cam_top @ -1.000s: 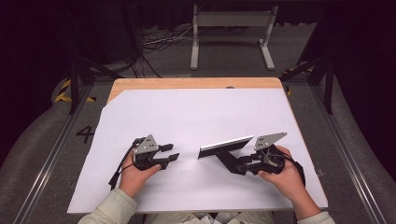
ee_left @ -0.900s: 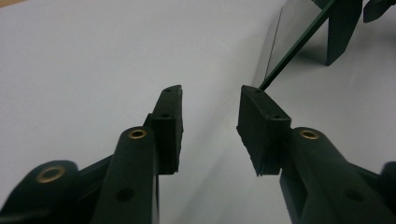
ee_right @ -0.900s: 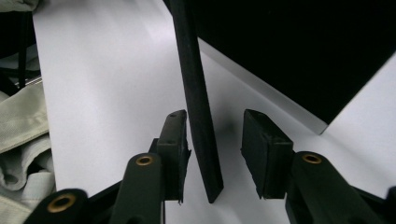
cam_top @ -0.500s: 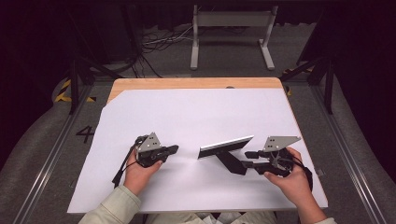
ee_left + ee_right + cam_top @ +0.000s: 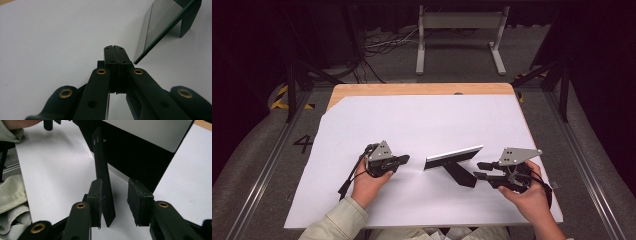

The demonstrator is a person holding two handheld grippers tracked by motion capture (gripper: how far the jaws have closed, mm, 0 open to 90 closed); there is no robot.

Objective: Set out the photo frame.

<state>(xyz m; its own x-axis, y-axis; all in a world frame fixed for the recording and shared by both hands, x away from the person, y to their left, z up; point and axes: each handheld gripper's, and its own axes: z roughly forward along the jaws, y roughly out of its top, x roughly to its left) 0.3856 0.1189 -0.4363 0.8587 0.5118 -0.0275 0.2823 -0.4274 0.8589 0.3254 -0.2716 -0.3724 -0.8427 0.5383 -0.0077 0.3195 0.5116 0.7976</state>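
**Op 1:** High view first: I see a framed panel [image 5: 454,155] standing on its edge on the white sheet [image 5: 422,120] that covers the table [image 5: 412,89], roughly mid-table and toward the near side. Its long axis runs across the table, the right end a little farther from me than the left. A black prop leg [image 5: 460,173] runs from its back toward the near right. My left gripper [image 5: 403,160] sits just left of the panel's left end, my right gripper [image 5: 480,170] just right of the leg's tip.

**Op 2:** And the claws?

**Op 1:** Left gripper view: my jaws are pressed flat together with nothing between them; they have just been closing. The left gripper [image 5: 115,53] points at bare sheet [image 5: 50,40], and the panel's near corner [image 5: 139,59] sits just right of the tips, apart from them. The panel [image 5: 160,22] leans away up to the right.

**Op 2:** Right side?

**Op 1:** Right gripper view: my right gripper [image 5: 115,195] is partly spread. The prop leg [image 5: 103,177] runs lengthwise away from me between the pads, its tip lying close against the left pad [image 5: 95,195], with a clear gap to the other. I cannot tell whether it touches. The panel [image 5: 150,132] rises behind, its dark back facing me.
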